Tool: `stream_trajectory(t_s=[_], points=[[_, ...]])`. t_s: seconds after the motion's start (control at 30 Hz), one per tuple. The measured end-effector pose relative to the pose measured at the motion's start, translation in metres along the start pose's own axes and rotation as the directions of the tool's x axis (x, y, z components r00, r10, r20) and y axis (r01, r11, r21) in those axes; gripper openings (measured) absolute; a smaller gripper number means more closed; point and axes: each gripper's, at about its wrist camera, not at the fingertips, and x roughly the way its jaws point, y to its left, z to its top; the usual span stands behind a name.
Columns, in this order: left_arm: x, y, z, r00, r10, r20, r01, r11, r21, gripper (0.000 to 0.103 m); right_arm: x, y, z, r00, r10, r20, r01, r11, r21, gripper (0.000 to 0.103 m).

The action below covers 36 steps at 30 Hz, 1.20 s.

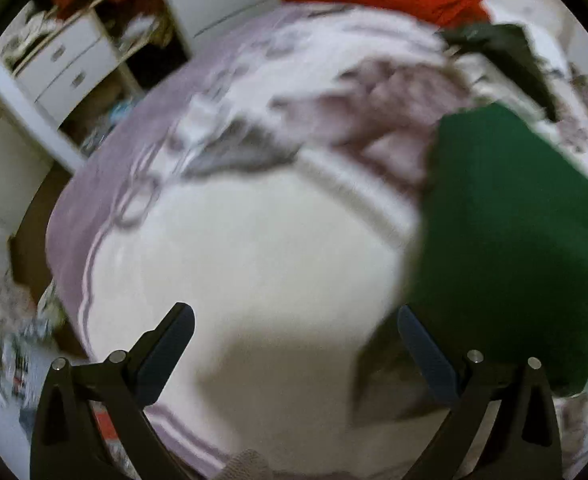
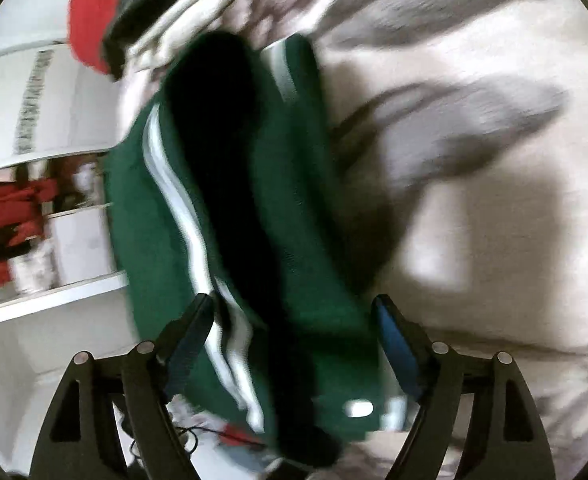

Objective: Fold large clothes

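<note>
Two hand-held grippers hang over the bed (image 1: 253,264), both spread wide and neither pinching anything. The left hand-held gripper (image 1: 294,332) has only pale bedding between its fingers, with the green garment (image 1: 510,232) off to its right on the bed. The right hand-held gripper (image 2: 294,320) straddles that garment (image 2: 253,240), a green piece with white stripes, but its pads stand clear of the cloth on both sides, so the garment lies loose. Bunched as it looks, it could slump or unroll from whatever shape it has, since nothing pins it. A next pinch could also catch the bedding along with the garment, or take one layer only and drag the fold askew. Both views are blurred, so the garment's edges are hard to place.
</note>
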Motion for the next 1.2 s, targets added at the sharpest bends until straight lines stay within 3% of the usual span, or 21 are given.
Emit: stream_trajectory(t_s=[0.13,0.27,0.33,0.47,0.53,0.6,0.63,0.7,0.73,0.8,0.97,1.03,1.13,1.2], points=[[-0.010,-0.056,0.024,0.998,-0.014,0.054,0.009,0.994,0.107,0.103,-0.013,0.007,-0.007,0.999,-0.002,0.050,0.004,0.999,-0.038,0.085],[0.002,-0.097,0.036,0.998,-0.037,0.051,0.028,0.984,0.175,0.103,-0.038,0.032,-0.026,0.977,-0.114,0.182,0.142,0.978,-0.149,0.076],[0.016,-0.110,0.034,0.998,-0.059,0.013,0.055,0.981,0.186,0.103,-0.044,0.041,-0.035,0.970,-0.115,0.215,0.153,0.974,-0.169,0.075],[0.029,-0.120,0.029,0.994,-0.093,-0.054,0.101,0.982,0.161,0.103,-0.036,0.039,-0.030,0.978,-0.073,0.195,0.103,0.983,-0.150,0.074],[0.030,-0.122,0.028,0.994,-0.087,-0.060,0.096,0.982,0.164,0.103,-0.016,0.021,-0.014,0.992,0.018,0.127,-0.010,0.998,-0.065,0.074],[0.030,-0.124,0.030,0.994,-0.085,-0.062,0.095,0.980,0.175,0.103,0.000,0.006,-0.002,0.992,0.088,0.088,-0.089,0.996,0.012,0.073],[0.028,-0.124,0.032,0.995,-0.082,-0.064,0.092,0.979,0.181,0.103,0.001,0.003,0.000,0.991,0.082,0.105,-0.086,0.996,0.031,0.067],[0.025,-0.125,0.035,0.996,-0.069,-0.057,0.079,0.977,0.198,0.103,-0.006,0.018,-0.005,0.988,0.027,0.155,-0.029,1.000,0.008,0.030],[0.022,-0.125,0.037,0.997,-0.060,-0.051,0.069,0.976,0.208,0.103,-0.009,0.027,-0.008,0.985,0.012,0.171,-0.011,1.000,-0.004,0.022],[0.015,-0.121,0.041,0.997,-0.063,-0.040,0.071,0.974,0.214,0.103,-0.033,0.056,-0.021,0.971,-0.035,0.237,0.049,0.998,-0.051,0.018],[0.007,-0.117,0.046,0.993,-0.116,-0.033,0.120,0.968,0.219,0.103,-0.102,0.077,-0.024,0.941,-0.011,0.339,0.031,0.998,-0.055,0.015],[0.013,-0.120,0.044,0.991,-0.125,-0.045,0.132,0.965,0.228,0.103,-0.110,0.063,-0.015,0.938,-0.093,0.335,0.109,0.994,-0.031,0.014],[0.031,-0.129,0.036,0.994,-0.080,-0.072,0.096,0.956,0.277,0.103,-0.073,0.021,0.004,0.968,-0.193,0.161,0.193,0.981,0.019,0.015],[0.037,-0.129,0.030,0.995,-0.060,-0.077,0.080,0.952,0.296,0.103,-0.042,0.000,0.006,0.976,-0.213,0.047,0.211,0.977,0.039,0.023]])
